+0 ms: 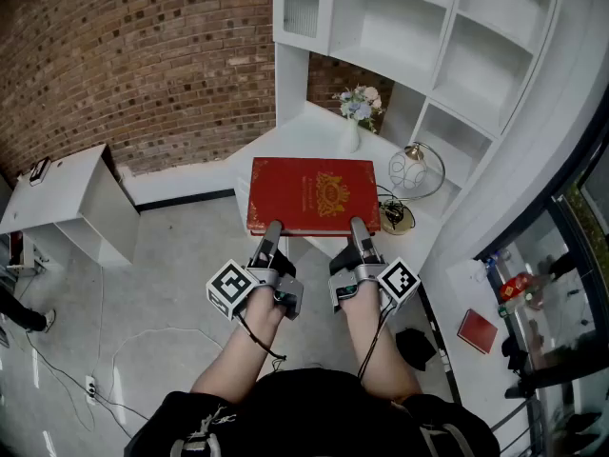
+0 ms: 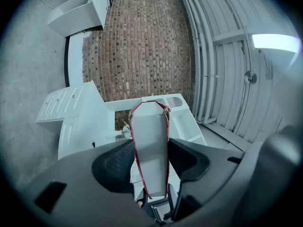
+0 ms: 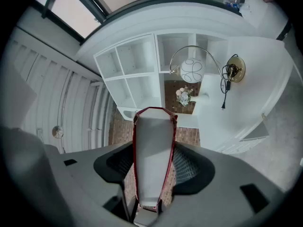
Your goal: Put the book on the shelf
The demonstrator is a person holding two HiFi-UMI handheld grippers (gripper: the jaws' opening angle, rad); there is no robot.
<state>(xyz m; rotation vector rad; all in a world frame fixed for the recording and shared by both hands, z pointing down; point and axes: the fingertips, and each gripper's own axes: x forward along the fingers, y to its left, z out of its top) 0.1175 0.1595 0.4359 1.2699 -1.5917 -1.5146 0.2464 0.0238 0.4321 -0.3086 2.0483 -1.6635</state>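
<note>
Big red hardback book [image 1: 312, 194] is gripped by both grippers along its near edge. It lies flat, cover up, over the white corner desk [image 1: 285, 133]; can't tell from the head view whether the far edge rests on the desk or is clear of it. The left gripper [image 1: 273, 232] holds the near-left part of that edge and the right gripper [image 1: 359, 230] the near-right part. In each gripper view the pale page block with its red cover rims fills the gap between the jaws, w/ the ribbed pads pressed on the covers, so both are clamped on the book at a medium width, not empty. The white shelf [image 1: 409, 36] stands beyond and to the right, its compartments open and bare as far as I can see. A vase of flowers [image 1: 355, 112] and a globe lamp [image 1: 416, 171] sit close behind the book, so there isn't much room. Handling, as I judge it: thick, stiff boards, prob. fairly heavy, so it will lever down at the far end when held by one edge only. The glossy cover may be a bit slippery, so keep even pressure on both sides. Two grips spread apart near the corners look right – a single central grip would let it twist. To stand it upright in a compartment, a regrip nearer the spine may be needed.
</note>
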